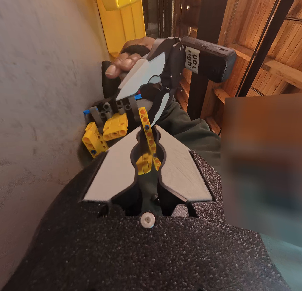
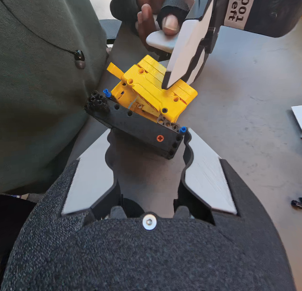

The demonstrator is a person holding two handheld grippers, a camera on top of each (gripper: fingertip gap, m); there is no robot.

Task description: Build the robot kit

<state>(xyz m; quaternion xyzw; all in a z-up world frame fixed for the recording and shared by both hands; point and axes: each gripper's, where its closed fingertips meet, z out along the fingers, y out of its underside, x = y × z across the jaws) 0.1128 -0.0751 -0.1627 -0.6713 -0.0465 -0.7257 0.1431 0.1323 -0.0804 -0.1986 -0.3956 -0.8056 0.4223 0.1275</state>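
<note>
The brick model (image 2: 147, 103) is sitting between the two grippers, a cluster of yellow blocks already joined onto a black base (image 2: 138, 134), with grey connectors and a blue pin (image 2: 182, 129) showing at its corner. It is leaning rather than lying flat, and whether it is resting on the grey table (image 2: 245, 103) or being lifted clear cannot be told.

The left gripper (image 1: 147, 127) is pinching a long yellow beam (image 1: 149, 136) full of holes. Its fingers are drawn close together with the beam running up between them and out past the tips toward the model. A blue pin is already sitting in one hole just beyond the tips.

The right gripper (image 2: 148, 131) is spreading its fingers wide, with the black base lying across the tips and the blue pin touching the right-hand one. Whether they are pressing on the base cannot be told.

Farther out, a hand (image 2: 155, 13) is working the left gripper's trigger. A green garment (image 2: 40, 87) is filling the side left of the right gripper. A small dark loose piece (image 2: 295, 204) and a white sheet (image 2: 298, 116) are lying well off to its right.
</note>
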